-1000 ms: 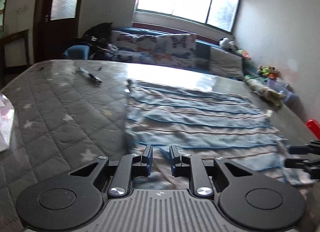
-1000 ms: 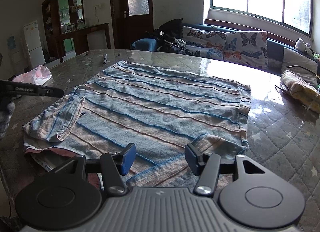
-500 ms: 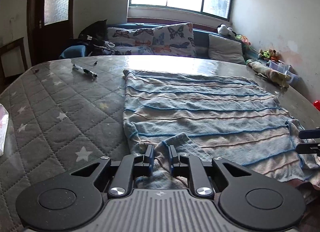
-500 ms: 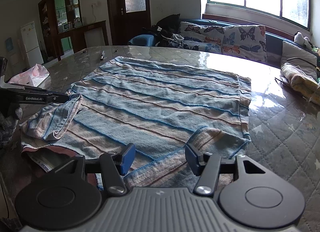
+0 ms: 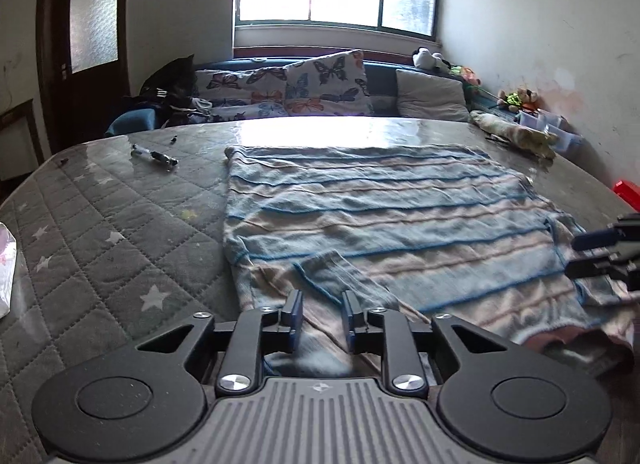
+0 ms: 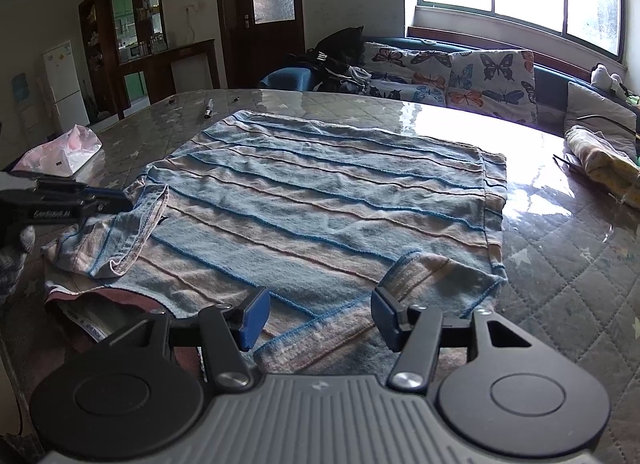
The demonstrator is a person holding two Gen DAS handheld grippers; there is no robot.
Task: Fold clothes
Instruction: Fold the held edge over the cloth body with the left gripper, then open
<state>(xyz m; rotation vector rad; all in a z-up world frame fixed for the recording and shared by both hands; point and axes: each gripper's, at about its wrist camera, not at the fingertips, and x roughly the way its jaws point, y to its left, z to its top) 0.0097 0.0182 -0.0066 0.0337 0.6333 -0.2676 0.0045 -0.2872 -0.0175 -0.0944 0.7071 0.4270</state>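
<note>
A blue and tan striped shirt (image 5: 380, 216) (image 6: 320, 192) lies flat on the quilted table (image 5: 100, 244). Its left sleeve (image 5: 340, 276) (image 6: 120, 240) is folded in over the body. My left gripper (image 5: 322, 314) (image 6: 100, 200) hovers at that sleeve's end with its jaws opening; the cloth lies between them, and the pads do not press on it. My right gripper (image 6: 320, 314) (image 5: 592, 252) stands open just above the right sleeve (image 6: 400, 292), holding nothing.
A pen (image 5: 154, 156) (image 6: 208, 108) lies at the table's far left. A pink and white bag (image 6: 64, 152) sits at the left edge, and a rolled yellowish cloth (image 6: 600, 164) at the far right. A sofa with butterfly cushions (image 5: 304, 92) stands behind the table.
The left gripper has carried the sleeve inward over the shirt, sunk a little, and its jaws have widened off the cloth. The right gripper has not moved.
</note>
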